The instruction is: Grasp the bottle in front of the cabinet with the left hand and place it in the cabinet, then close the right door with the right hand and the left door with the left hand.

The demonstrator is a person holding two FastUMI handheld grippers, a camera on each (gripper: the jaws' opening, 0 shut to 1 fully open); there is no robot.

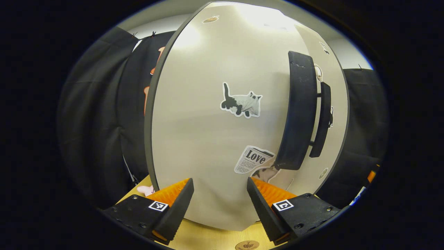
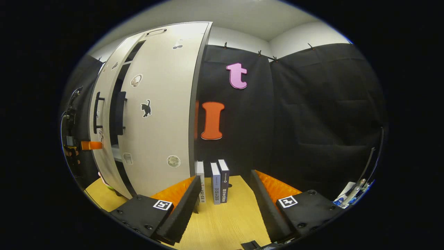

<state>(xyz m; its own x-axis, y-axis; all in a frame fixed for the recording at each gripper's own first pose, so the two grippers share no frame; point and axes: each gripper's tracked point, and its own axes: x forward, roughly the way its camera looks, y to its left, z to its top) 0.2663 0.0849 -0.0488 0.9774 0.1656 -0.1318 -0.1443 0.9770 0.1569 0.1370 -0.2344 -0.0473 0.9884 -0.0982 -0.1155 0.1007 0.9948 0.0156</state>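
At the cabinet front, our left gripper (image 1: 220, 205) faces the left door (image 1: 215, 114), jaws wide and empty; our right gripper (image 2: 225, 205) also hangs open, empty. We can't see the bottle. We should press flat beside the handle (image 1: 300, 111) until both doors meet.

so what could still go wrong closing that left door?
1. The left gripper is open and faces the left door near its handle; a finger could catch the handle.
2. In the right gripper view a gap remains between the doors, so a weak push may leave it ajar.
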